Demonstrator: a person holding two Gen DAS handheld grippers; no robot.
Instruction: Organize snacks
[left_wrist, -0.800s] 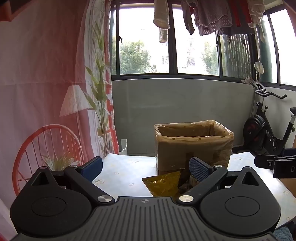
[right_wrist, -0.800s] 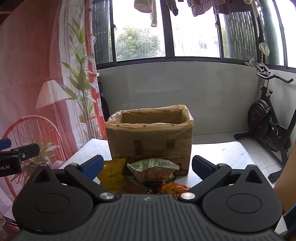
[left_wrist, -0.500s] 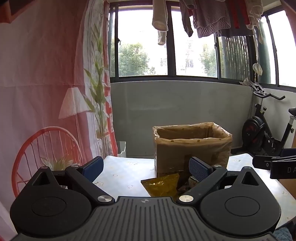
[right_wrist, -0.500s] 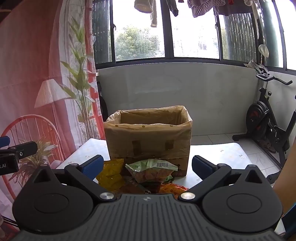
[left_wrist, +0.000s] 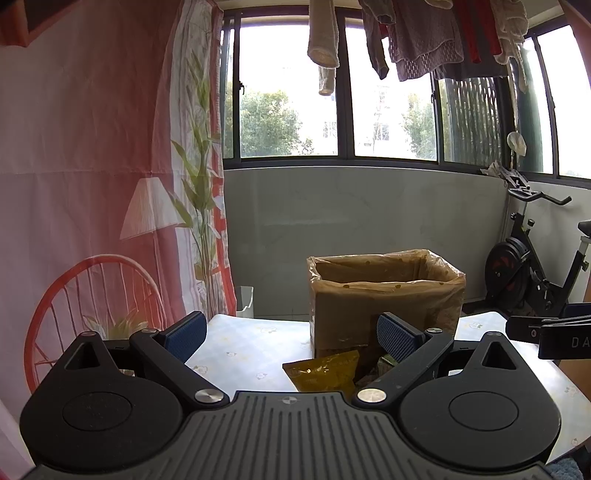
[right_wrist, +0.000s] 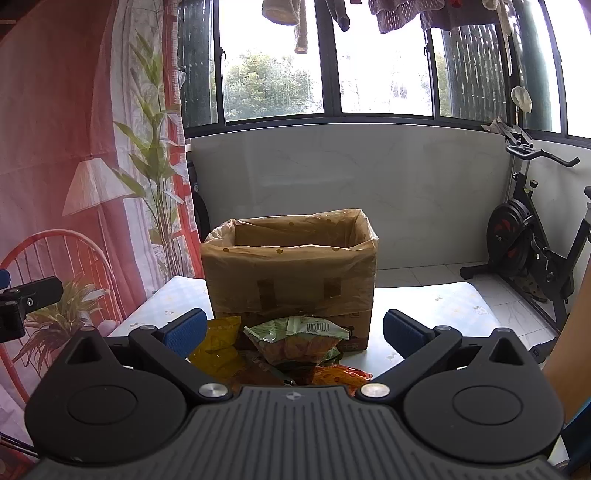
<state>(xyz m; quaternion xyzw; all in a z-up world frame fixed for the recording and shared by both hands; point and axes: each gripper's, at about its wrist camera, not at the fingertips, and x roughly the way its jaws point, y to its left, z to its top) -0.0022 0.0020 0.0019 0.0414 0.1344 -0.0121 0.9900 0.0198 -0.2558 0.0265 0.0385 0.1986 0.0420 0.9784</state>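
Daylit windows (left_wrist: 288, 92), hanging laundry (left_wrist: 424, 40), pink printed curtain (left_wrist: 92, 166), exercise bike (right_wrist: 532, 236).

White letters "DA", cut off at the frame edge, stand on the black body of the right gripper (left_wrist: 561, 341). A black-and-white barcode (right_wrist: 320, 327), digits too small to read, sits on the green crinkled snack packet (right_wrist: 295, 336).

Both views level, facing box (left_wrist: 384, 291)
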